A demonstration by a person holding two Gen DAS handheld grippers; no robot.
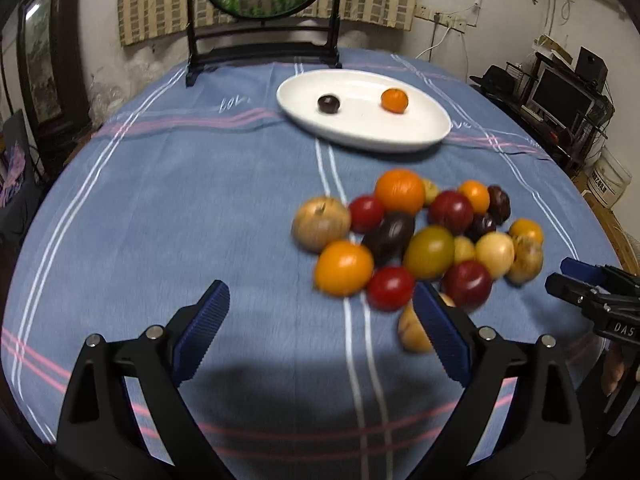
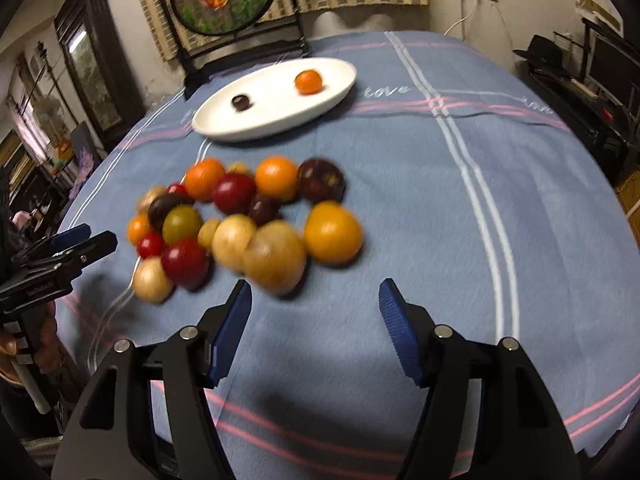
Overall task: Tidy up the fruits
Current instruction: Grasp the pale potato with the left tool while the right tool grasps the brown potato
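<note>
fruits (image 1: 416, 240) lie in a loose heap right of centre in the left wrist view, on the blue striped cloth of the worktop (image 1: 160, 200): oranges, red and dark plums, pale yellow-brown ones, touching one another. above the heap, toward the upper middle of the frame, a white oval plate (image 1: 420, 136) already carries a dark plum (image 1: 329, 104) and a small orange (image 1: 394, 100), well apart from each other. the left gripper (image 1: 322, 320) hangs low in the frame with its jaws wide and nothing between them; its right-hand pad stands just in front of a pale fruit (image 1: 412, 330) at the near edge of the heap. the right gripper shows at the right edge, but from here i cannot tell its opening.

in the right wrist view the heap (image 2: 240, 216) sits left of centre and the plate (image 2: 340, 88) lies beyond it in the upper middle, with the same two pieces on it. the right gripper (image 2: 316, 304) has its jaws wide and empty, just short of a large tan fruit (image 2: 275, 258) and a big orange (image 2: 333, 233).

judging by this, the sorting is early: two pieces placed, most left. the step in hand looks like a reach for the next fruit. the next move calls for singling out an outer piece, closing gently so neighbours do not roll.
</note>
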